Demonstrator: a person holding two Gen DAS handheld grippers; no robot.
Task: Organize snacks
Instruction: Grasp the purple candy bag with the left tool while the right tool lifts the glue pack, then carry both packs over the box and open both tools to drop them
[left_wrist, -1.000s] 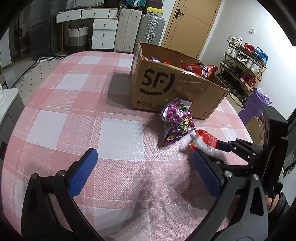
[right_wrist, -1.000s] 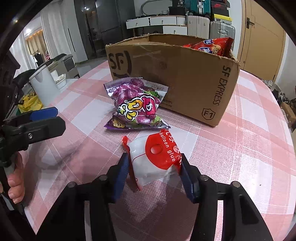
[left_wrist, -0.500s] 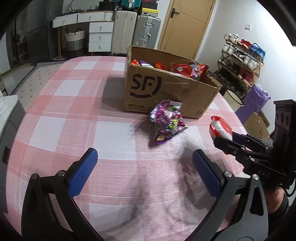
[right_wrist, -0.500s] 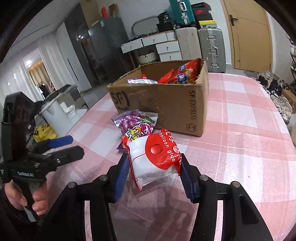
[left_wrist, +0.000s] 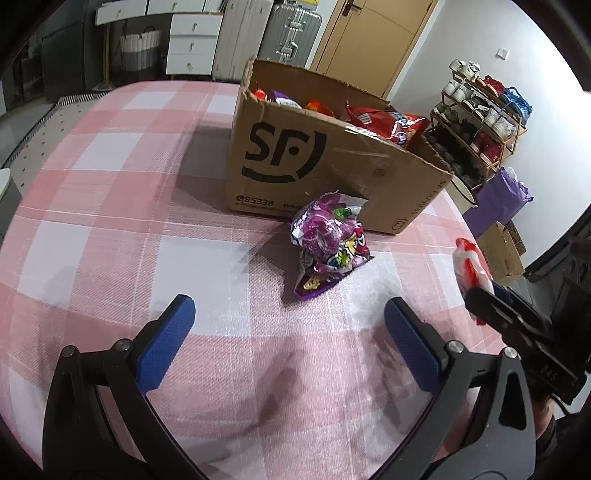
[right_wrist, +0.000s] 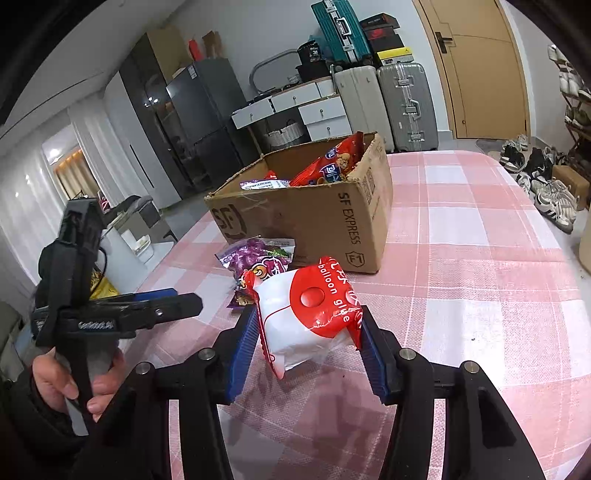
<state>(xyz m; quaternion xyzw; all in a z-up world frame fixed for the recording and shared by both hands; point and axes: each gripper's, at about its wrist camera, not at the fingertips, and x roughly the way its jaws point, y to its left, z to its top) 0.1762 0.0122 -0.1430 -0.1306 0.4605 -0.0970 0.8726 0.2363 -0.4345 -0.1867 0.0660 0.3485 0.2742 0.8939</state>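
My right gripper is shut on a white and red "balloon glue" packet and holds it above the table, short of the SF cardboard box. The packet also shows at the right of the left wrist view. The box holds several snack bags, one red bag sticking up. A purple candy bag lies on the cloth against the box front; it also shows in the right wrist view. My left gripper is open and empty, low over the table.
The table has a pink and white checked cloth. Its right edge drops off near a purple bag and a shoe rack. Suitcases and drawers stand behind the table.
My right gripper has lifted the balloon glue packet off the table and raised it higher. The left gripper has drawn back a little and stays open.
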